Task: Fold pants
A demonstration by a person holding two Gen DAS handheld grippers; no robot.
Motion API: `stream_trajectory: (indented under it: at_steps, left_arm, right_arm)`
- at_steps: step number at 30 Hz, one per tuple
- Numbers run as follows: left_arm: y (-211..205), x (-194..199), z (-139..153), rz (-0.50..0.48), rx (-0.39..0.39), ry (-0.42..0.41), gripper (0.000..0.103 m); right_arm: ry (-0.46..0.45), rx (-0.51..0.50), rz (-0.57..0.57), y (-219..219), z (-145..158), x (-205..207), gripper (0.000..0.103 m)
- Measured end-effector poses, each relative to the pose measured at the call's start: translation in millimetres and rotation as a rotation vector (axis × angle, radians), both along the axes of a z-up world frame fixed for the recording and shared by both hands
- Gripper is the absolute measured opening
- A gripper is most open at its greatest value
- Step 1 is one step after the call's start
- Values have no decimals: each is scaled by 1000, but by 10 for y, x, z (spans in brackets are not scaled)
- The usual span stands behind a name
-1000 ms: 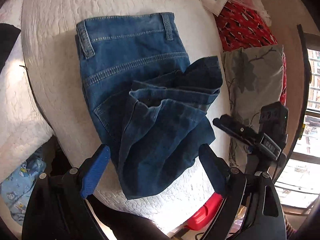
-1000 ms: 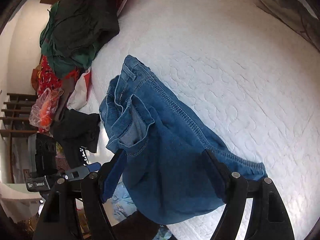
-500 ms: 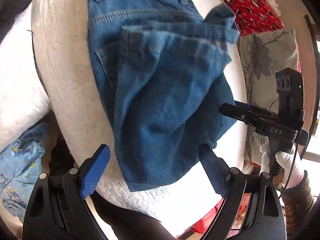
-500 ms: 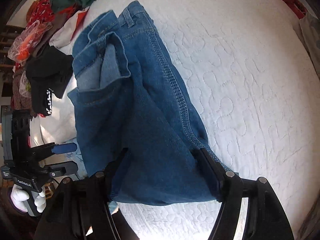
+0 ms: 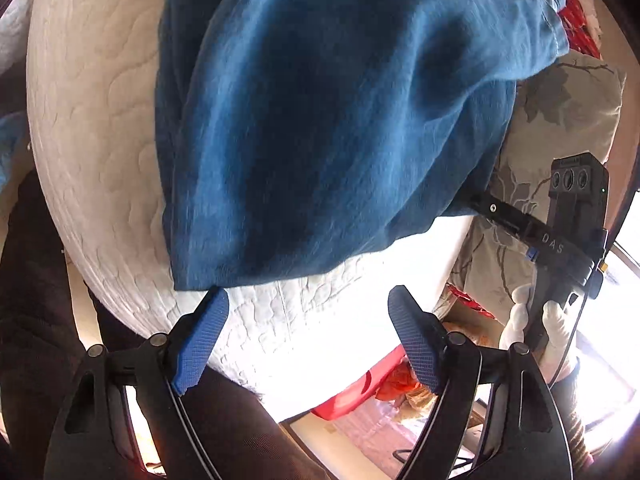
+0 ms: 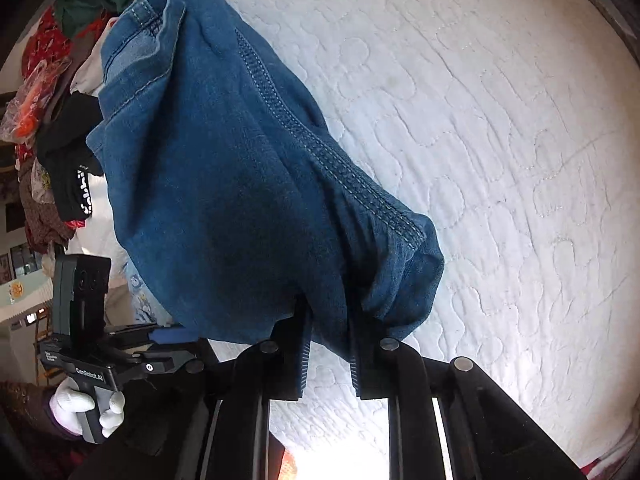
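Since a second ago the right gripper (image 6: pixel 329 354) closed, pinching the jeans' (image 6: pixel 248 184) near fold edge; left gripper (image 5: pixel 308 340) stayed spread beside it. Grasp secured; next fold likely.

A bed covered by a white quilted bedspread (image 6: pixel 480 120) holds folded blue jeans (image 6: pixel 240 180) near its edge. A heap of dark and red clothes (image 6: pixel 60 80) lies beyond the jeans.
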State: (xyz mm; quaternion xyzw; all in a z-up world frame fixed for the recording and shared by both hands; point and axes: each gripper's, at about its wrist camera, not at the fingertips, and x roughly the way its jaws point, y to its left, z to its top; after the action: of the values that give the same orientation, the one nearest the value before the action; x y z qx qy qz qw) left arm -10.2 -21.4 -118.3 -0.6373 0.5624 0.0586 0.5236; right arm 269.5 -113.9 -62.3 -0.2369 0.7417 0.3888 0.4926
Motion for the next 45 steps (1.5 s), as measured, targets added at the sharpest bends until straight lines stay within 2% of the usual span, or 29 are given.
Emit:
stream_trajectory:
  at_steps: [1,2,5,7,10,13,15,16,17,18,19,20,22,24,25,26,28,30,32,35,36,38,39,40,41,43,45]
  left_arm:
    - [38,-7,90,7,11,-25,82]
    - [114,1,214,11,49,-54,82]
    - [445,54,604,21,226,-115,82]
    - [693,79,723,56,298,-142,83]
    - [954,157,645,54,351,-148,83]
    - [1019,270,446,-6,357,-101,83]
    - [993,302,349,-17,320,-120,82]
    - [963,304,300,0,268,-119,81]
    - [893,271,263,18,212,-117,79]
    - [775,221,257,10,181,-107,76]
    - [634,214,270,-17,162,-91,65]
    - [523,160,258,-34,151,-75,65]
    - [398,34,102,-14,113,-19,65]
    - [385,-128,-113,61,56,53,65]
    - [395,-195,-156,98,19,54,65]
    - [416,-226,-124,100,14,51,65]
    - [491,-212,119,44,71,8,65]
    - [600,-190,475,30,127,-77,65]
    - [735,-66,786,35,189,-174,67]
    - [889,274,986,13,283,-276,75]
    - [921,391,941,-9,306,-267,75]
    - [978,559,775,-62,404,-173,75]
    - [1035,589,664,-99,483,-73,75]
    - [1094,568,558,-101,518,14,75]
    - [1176,491,479,-58,495,47,72]
    - [1266,307,507,42,445,30,71]
    - [1273,217,636,18,518,46,71]
  right_arm:
    - [9,22,-5,13,35,0,22]
    - [14,43,-1,31,70,-7,28]
    - [26,86,7,106,149,-19,46]
    - [23,102,7,151,183,-11,46]
    - [38,119,-7,222,188,39,46]
    - [29,117,8,282,139,19,46]
    - [14,107,34,324,111,4,43]
    - [22,103,41,349,93,-14,39]
    - [46,102,42,359,90,-40,27]
    - [86,103,43,347,111,-74,22]
    - [143,110,58,329,144,-156,18]
    - [178,111,105,307,185,-254,18]
    - [157,63,191,247,170,-364,17]
    - [102,4,129,151,35,-203,18]
    - [66,-27,78,101,-25,-81,24]
    - [63,-46,32,62,-64,8,28]
    - [79,-19,-6,55,15,56,28]
    - [76,52,4,120,236,52,30]
    - [61,150,-46,218,462,113,46]
    - [14,239,-54,541,579,105,47]
    - [-29,225,-18,666,547,72,46]
    - [-99,194,60,925,456,12,44]
    - [-100,206,68,1041,447,-21,44]
    - [-82,234,58,1135,442,-30,44]
    - [-62,271,36,1188,482,-17,45]
    - [-42,323,-19,1166,573,60,45]
    - [-62,317,-20,1122,645,84,46]
